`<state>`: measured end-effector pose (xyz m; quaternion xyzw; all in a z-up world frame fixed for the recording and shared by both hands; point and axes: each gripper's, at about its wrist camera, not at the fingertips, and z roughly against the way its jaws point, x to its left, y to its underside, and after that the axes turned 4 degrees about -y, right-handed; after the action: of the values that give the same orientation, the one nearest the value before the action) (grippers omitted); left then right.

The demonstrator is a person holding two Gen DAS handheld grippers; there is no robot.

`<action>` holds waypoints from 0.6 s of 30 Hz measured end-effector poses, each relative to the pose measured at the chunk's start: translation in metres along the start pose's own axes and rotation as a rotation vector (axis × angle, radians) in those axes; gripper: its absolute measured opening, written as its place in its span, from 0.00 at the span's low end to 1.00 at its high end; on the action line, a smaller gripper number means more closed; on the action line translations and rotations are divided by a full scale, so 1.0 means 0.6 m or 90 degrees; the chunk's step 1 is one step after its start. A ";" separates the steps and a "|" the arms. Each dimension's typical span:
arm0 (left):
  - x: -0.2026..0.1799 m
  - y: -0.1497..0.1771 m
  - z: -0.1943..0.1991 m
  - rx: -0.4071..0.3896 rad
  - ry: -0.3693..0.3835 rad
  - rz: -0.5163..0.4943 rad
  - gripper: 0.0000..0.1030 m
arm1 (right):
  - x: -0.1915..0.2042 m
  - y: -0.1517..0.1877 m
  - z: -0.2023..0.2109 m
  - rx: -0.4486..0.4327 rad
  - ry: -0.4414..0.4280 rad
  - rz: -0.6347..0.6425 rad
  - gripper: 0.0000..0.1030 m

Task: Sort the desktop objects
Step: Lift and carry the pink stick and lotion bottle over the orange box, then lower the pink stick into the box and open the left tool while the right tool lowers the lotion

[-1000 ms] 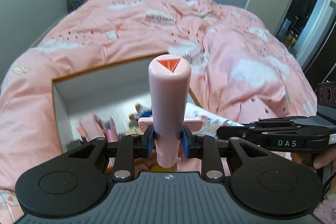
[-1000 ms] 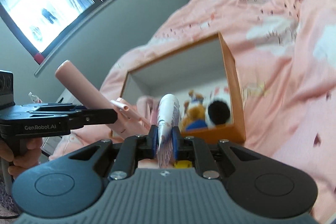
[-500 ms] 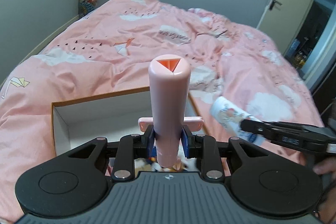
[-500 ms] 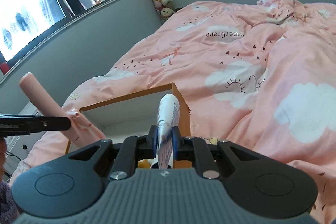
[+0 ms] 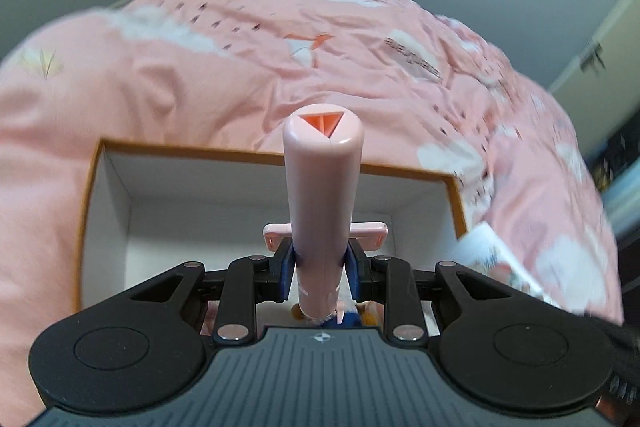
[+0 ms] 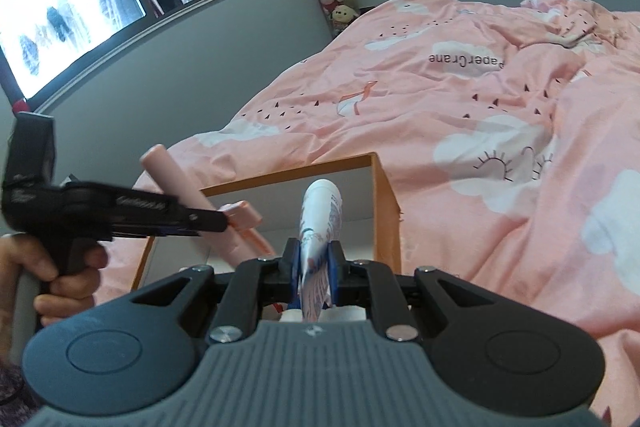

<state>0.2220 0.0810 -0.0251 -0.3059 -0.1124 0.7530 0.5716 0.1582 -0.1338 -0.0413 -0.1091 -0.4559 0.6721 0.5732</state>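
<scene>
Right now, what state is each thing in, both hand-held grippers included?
Left hand-held gripper: shut on the pink cylinder, over the box.
Pink cylinder: held, pointing away from the camera.
Right hand-held gripper: shut on the printed tube.
Printed tube: held, squeezed flat between the pads.
Orange box: open-topped, on the bed; small toys partly visible inside.
Pink duvet: spread out, rumpled.

My left gripper (image 5: 319, 263), angled downward in a bare hand (image 6: 60, 279) wrapped around its black handle, pinched a pink plastic cylinder (image 5: 322, 203) while my right gripper (image 6: 316, 267) squeezed a white printed tube (image 6: 320, 227).
</scene>
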 end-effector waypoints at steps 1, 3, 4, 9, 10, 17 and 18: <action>0.008 -0.001 -0.008 0.003 0.004 0.021 0.29 | 0.003 0.000 -0.005 0.003 0.001 0.008 0.14; 0.026 -0.002 -0.022 0.004 0.010 0.060 0.29 | 0.009 -0.003 -0.016 0.012 0.001 0.022 0.14; 0.035 -0.003 -0.027 0.005 0.014 0.081 0.29 | 0.012 -0.005 -0.021 0.017 -0.001 0.027 0.14; 0.084 -0.005 -0.050 0.009 0.038 0.190 0.29 | 0.022 -0.014 -0.050 0.034 -0.002 0.053 0.14; 0.092 -0.005 -0.056 0.008 0.041 0.208 0.29 | 0.025 -0.016 -0.056 0.039 -0.003 0.057 0.14; 0.139 0.011 -0.093 0.011 0.069 0.360 0.29 | 0.033 -0.019 -0.100 0.071 -0.006 0.076 0.14; 0.145 0.014 -0.097 0.009 0.077 0.383 0.29 | 0.033 -0.020 -0.105 0.076 -0.004 0.079 0.14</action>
<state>0.2358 0.1486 -0.1043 -0.3658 0.0226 0.8697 0.3305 0.2021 -0.0864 -0.0604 -0.1005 -0.4095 0.7323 0.5347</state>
